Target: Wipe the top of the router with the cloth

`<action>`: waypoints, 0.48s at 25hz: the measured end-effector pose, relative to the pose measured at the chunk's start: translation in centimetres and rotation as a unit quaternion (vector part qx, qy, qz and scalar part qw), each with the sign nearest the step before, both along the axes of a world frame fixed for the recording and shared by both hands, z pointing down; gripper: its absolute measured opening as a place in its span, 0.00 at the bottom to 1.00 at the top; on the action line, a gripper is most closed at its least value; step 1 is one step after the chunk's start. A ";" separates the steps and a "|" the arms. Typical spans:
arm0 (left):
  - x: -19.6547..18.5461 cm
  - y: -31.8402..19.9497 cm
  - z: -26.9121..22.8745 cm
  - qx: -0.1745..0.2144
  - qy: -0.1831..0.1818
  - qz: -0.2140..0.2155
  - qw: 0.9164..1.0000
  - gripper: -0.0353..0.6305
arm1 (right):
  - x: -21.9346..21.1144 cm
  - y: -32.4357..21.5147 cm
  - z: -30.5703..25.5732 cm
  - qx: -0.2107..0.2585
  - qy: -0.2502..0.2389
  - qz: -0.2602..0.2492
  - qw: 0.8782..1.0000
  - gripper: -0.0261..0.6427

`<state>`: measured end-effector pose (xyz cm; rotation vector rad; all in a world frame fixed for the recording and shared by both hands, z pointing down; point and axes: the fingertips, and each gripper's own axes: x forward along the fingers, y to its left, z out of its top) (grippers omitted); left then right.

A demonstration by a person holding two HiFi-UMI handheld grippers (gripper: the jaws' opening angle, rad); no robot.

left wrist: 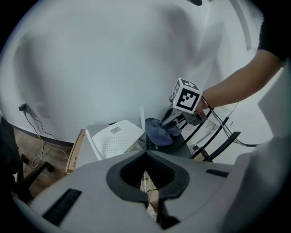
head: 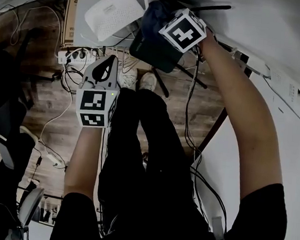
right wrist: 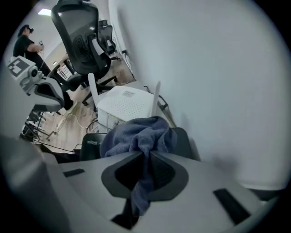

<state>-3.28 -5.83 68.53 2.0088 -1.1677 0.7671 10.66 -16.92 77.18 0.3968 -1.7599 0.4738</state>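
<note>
In the head view we see the right gripper [head: 172, 25] reached forward over the black router [head: 155, 51]. The blue cloth [head: 154, 13] is bunched on the far part of that router's top. The white router [head: 114, 13] lies just to the left of it on a grey box [head: 82, 2]. A power strip [head: 74, 57] sits on the floor [head: 51, 102] in front of the box. The left gripper [head: 109, 64] hangs nearer to us, above the floor and apart from both routers.

In the left gripper view the left gripper [left wrist: 145, 154] has its jaws pressed together with nothing between them. Past them we see the white router [left wrist: 117, 140]. To its right, the cloth [left wrist: 161, 132] rests on the black router [left wrist: 184, 148]. The right gripper [left wrist: 172, 124] has its tips in the cloth.

In the right gripper view the right gripper [right wrist: 146, 152] has its jaws closed on a fold of the cloth [right wrist: 138, 134], and a tail of it hangs down between them. The cloth heaps over the black router [right wrist: 92, 144], close to the wall [right wrist: 218, 68]. The white router [right wrist: 127, 104] lies just beyond, with the left gripper [right wrist: 51, 96] off to the left. An office chair [right wrist: 81, 38] stands further back.
</note>
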 end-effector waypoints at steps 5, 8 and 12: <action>0.3 0.3 0.3 -0.004 0.004 0.003 1.000 0.05 | -2.5 4.0 -0.2 -0.060 -0.052 -0.050 0.996 0.07; 0.3 0.5 0.5 -0.006 0.005 0.006 1.000 0.05 | -4.3 6.4 -0.6 -0.082 -0.087 -0.096 0.988 0.07; -0.1 0.7 0.7 -0.009 0.003 0.011 1.000 0.05 | -6.0 9.7 -1.0 -0.123 -0.113 -0.152 0.974 0.07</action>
